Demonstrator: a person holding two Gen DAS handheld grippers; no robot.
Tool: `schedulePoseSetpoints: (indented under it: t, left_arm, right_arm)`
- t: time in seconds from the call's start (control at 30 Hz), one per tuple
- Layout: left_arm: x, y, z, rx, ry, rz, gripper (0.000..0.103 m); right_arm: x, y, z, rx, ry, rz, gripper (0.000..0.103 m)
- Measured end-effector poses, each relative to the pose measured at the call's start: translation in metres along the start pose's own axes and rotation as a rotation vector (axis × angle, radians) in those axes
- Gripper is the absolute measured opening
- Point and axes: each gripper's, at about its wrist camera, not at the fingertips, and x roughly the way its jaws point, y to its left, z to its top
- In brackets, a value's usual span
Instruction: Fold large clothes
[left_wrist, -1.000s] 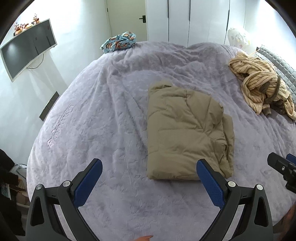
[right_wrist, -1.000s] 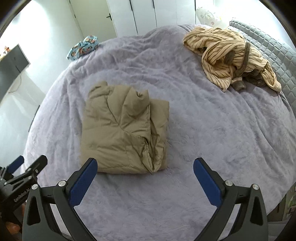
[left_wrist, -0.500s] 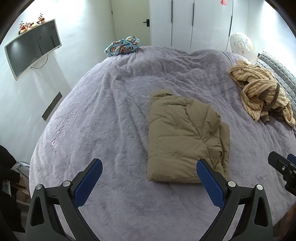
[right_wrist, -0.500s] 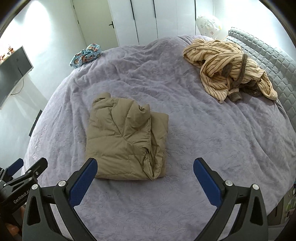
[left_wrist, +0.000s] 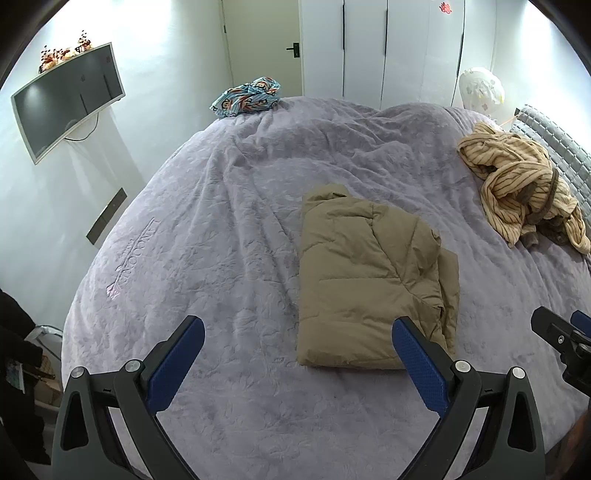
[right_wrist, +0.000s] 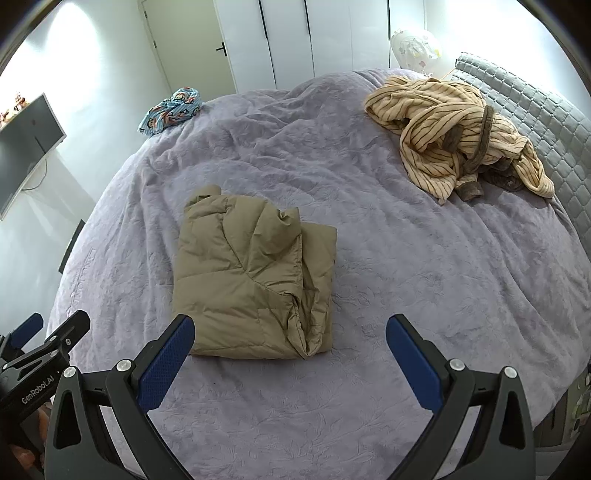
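Observation:
A tan puffer jacket (left_wrist: 373, 280) (right_wrist: 255, 280) lies folded into a rough rectangle in the middle of the bed. My left gripper (left_wrist: 297, 343) hangs open above the bed's near edge, short of the jacket, with nothing between its blue pads. My right gripper (right_wrist: 290, 341) is also open and empty, just in front of the jacket's near edge. Each gripper shows at the side of the other's view. A striped beige robe (left_wrist: 521, 188) (right_wrist: 454, 136) lies crumpled at the far right.
The lilac bedspread (left_wrist: 221, 229) (right_wrist: 424, 258) covers the whole bed. A blue patterned garment (left_wrist: 247, 98) (right_wrist: 171, 110) lies at the far edge. A grey padded headboard (right_wrist: 535, 122) runs along the right. A wall TV (left_wrist: 66, 99) hangs left; white wardrobes (left_wrist: 388, 48) stand behind.
Both grippers have pulled back and risen from the bed, so the folded jacket looks smaller and farther away. The jacket itself has not moved.

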Motion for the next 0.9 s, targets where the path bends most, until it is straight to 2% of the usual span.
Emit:
schedulePoseSetpoints:
  t: [0.9]
  left_arm:
    - [0.0018, 0.0010, 0.0049, 0.005, 0.001, -0.004, 0.102]
  right_arm:
    - [0.0012, 0.0014, 0.0019, -0.001, 0.005, 0.002, 0.103]
